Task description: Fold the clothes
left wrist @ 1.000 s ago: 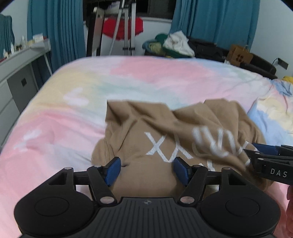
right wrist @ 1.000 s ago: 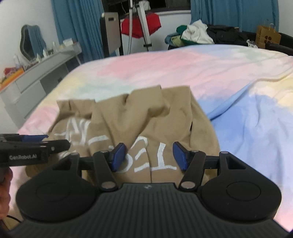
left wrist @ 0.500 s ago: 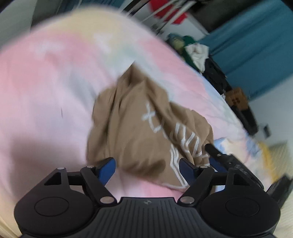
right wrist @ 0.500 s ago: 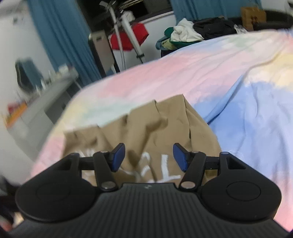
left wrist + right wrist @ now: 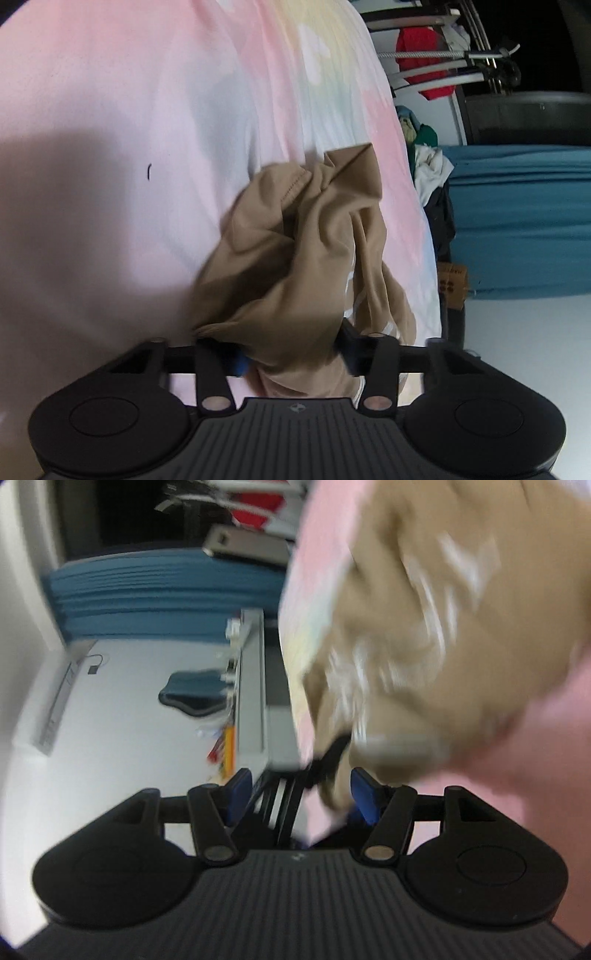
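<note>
Tan, soft knit garment with white printed lettering point(image 5: 306, 251) lies bunched in deep folds on the pastel tie-dye bedspread point(image 5: 129, 129). Its near edge drapes between the left gripper point(image 5: 291, 354)'s blue-padded fingers point(image 5: 242, 363), which stand apart around it. Teal curtains point(image 5: 517, 221) and a clothes heap point(image 5: 428, 170) sit far right. In the blurred right wrist view, the right gripper point(image 5: 301, 797)'s fingers are spread; the cloth hangs just beside its right finger.

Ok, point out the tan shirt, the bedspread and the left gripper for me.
tan shirt point(image 5: 314, 240), left wrist view, on its crumpled middle
bedspread point(image 5: 129, 110), left wrist view, on a bare pink patch
left gripper point(image 5: 291, 354), left wrist view, midway between its fingertips
</note>
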Available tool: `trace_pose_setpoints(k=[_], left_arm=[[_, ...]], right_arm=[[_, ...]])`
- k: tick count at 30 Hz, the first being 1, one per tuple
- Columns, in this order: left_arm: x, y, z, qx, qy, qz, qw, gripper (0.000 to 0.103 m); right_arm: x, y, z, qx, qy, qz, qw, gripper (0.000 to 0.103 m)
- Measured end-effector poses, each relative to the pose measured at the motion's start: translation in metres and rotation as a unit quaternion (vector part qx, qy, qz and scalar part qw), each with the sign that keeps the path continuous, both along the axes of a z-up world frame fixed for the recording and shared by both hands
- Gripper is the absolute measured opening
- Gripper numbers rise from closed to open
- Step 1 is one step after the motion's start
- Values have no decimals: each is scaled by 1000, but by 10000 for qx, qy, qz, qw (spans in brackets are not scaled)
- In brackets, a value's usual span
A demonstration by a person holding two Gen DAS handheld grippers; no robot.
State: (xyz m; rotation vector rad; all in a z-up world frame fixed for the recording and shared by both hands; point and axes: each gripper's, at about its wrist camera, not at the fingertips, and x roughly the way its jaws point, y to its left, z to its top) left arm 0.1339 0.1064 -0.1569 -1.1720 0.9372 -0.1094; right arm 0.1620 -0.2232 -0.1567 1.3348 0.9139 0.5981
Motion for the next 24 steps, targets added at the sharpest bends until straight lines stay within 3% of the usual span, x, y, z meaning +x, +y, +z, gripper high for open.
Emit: trace_pose_setpoints(k=[1,3,8,15,18,22,24], left_arm=[[0,0,1,-16,-68,3,10000,26],[-1,-1,9,27,-280,-40,9996,21],[-1,-5,39,251,-964,-170,9949,18],[-21,9,48,84,-1130,-147,9934,17],[-29,15,49,80,-1130,-186,9934,17],[-32,11,54,138,-1135,-263,9931,17],[-29,10,57,174,-1148,-309,9928,17]], right_arm=[[-1,7,-7,164,158,85,9997,62],[0,6,-18,140,398,-38,9991,62],[1,-7,-37,109,838,-620,9945,63],[-10,-45,-27,14,862,-1808,9797,64],[-13,-48,-24,-296,833,-2148,9727,58],[-15,-56,-18,-573,758,-2379,9666,32],[-17,-57,-10,-721,631,-2435,9651,29]])
